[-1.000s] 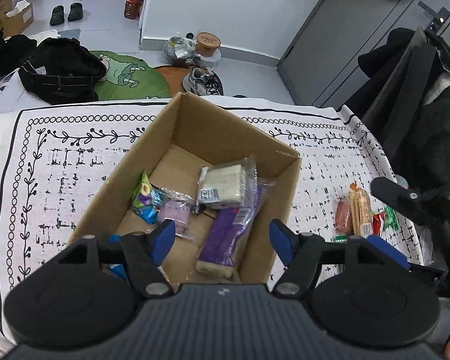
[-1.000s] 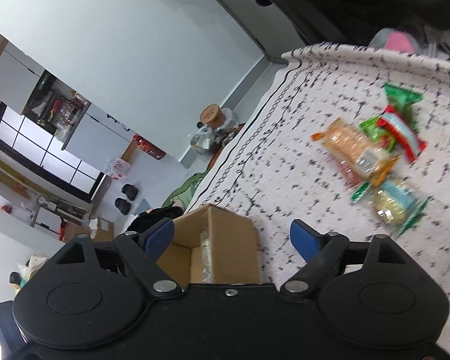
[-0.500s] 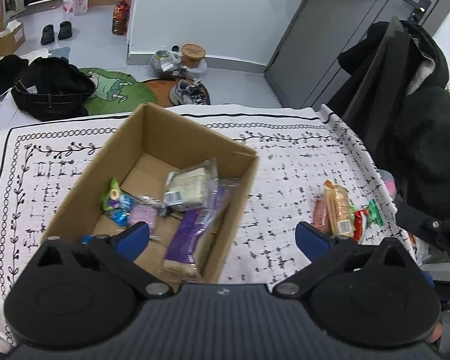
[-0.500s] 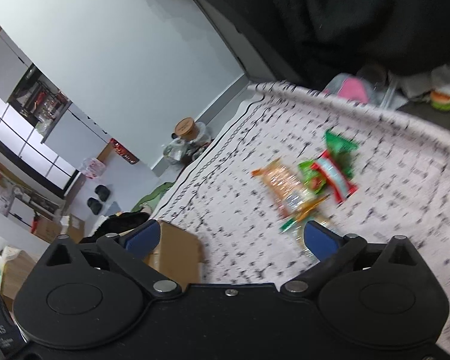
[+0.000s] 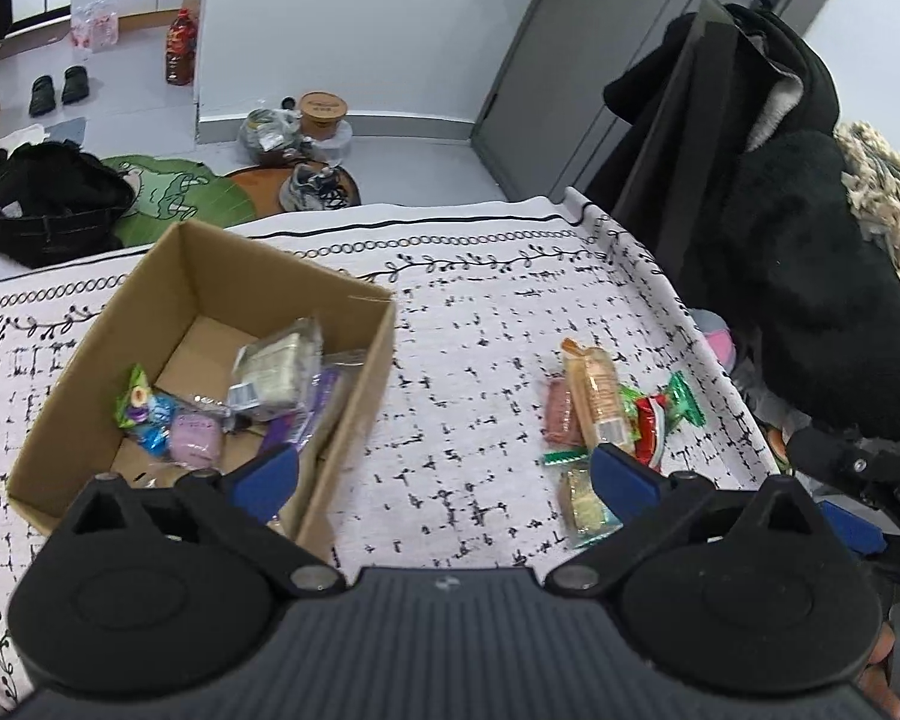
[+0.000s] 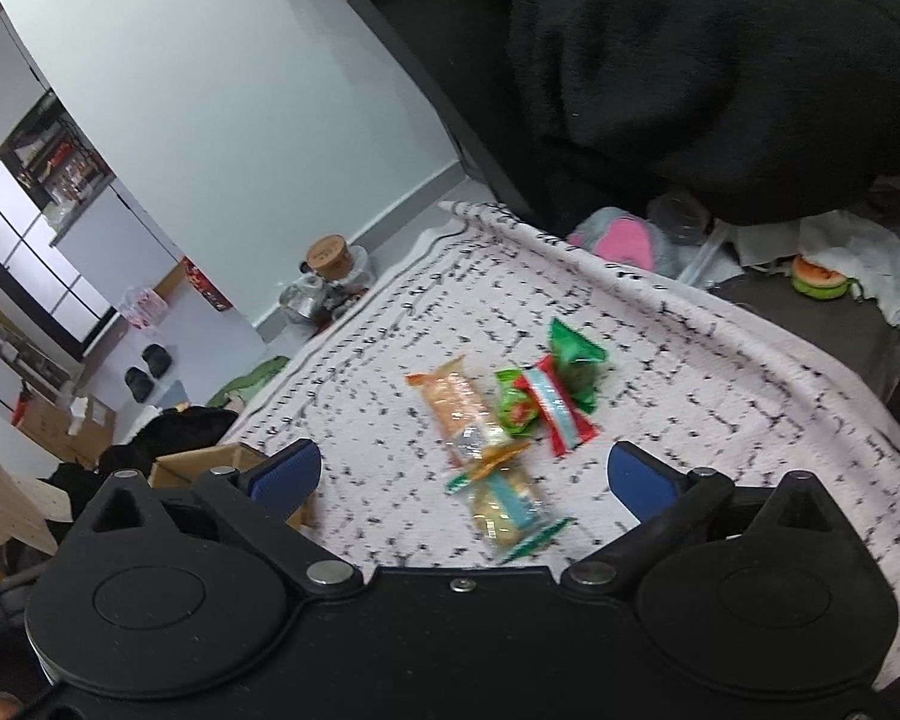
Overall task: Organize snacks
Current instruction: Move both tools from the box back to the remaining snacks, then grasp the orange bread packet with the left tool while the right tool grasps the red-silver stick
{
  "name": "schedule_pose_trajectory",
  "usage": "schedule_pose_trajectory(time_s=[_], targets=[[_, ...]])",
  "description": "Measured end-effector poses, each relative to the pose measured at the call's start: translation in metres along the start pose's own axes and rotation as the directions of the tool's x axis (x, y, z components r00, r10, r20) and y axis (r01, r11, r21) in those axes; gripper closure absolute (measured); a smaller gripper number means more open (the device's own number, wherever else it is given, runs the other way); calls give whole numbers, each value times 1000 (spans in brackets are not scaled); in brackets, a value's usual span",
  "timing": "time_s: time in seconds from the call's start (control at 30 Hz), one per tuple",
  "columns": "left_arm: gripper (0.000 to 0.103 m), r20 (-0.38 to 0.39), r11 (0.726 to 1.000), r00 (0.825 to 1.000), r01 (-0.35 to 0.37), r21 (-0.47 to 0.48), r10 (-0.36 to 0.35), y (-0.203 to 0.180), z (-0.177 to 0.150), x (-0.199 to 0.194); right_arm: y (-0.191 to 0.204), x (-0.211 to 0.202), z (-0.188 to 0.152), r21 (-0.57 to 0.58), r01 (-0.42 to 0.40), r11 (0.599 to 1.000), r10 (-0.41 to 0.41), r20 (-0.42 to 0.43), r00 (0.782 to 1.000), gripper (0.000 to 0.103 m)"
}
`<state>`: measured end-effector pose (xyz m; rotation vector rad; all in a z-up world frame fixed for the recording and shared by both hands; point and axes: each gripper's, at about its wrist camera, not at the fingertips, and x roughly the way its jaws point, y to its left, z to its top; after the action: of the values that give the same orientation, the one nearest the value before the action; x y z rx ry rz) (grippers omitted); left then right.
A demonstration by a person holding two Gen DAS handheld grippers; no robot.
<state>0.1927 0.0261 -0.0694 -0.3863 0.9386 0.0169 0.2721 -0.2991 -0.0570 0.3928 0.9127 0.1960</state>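
Both wrist cameras look steeply down from close above the patterned cloth (image 5: 468, 312), sharing the loose snack cluster (image 6: 498, 420)

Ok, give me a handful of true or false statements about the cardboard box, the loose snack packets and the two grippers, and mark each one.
1. The brown cardboard box already holds several snack packets. True.
2. The left gripper is clamped on a purple packet. False: its jaws stand open, holding nothing.
3. A long orange-wrapped snack lies on the patterned white tablecloth, outside the box. True.
4. The right gripper holds the green packet. False: it is open and empty; the packet lies on the cloth.
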Motion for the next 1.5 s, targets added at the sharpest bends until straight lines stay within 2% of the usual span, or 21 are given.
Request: schedule_pose_trajectory(time_s=[0.37,0.47,0.67,0.8,0.97,1.1,1.23,1.4,1.5], targets=[[0,-21,999,999,44,12,-43,-31,3,18,-25,5,31,-60,44,997,-45,-25,999,1],[0,-16,998,998,54,17,-54,-40,4,24,-29,14,35,-85,60,995,-63,-24,998,7],[2,-35,997,997,75,21,-74,-54,5,51,-45,42,29,-37,34,999,-37,-89,995,14],[3,-53,996,995,84,14,-84,-59,4,71,-48,55,31,-17,25,1000,-27,-103,994,18],[13,-72,995,993,96,8,-95,-69,6,98,-51,69,28,-8,4,1000,-5,-118,993,21],[21,-88,994,990,113,13,-111,-80,7,118,-56,81,27,4,2,1000,-2,-133,991,31],[35,-113,992,986,122,3,-121,-87,6,139,-61,96,25,6,7,1000,-6,-155,988,37],[39,-145,992,982,125,-4,-124,-93,4,162,-67,116,24,19,16,1000,-12,-186,983,42],[45,-158,994,981,110,-9,-110,-94,5,173,-69,127,22,15,18,1000,-15,-209,978,43]])
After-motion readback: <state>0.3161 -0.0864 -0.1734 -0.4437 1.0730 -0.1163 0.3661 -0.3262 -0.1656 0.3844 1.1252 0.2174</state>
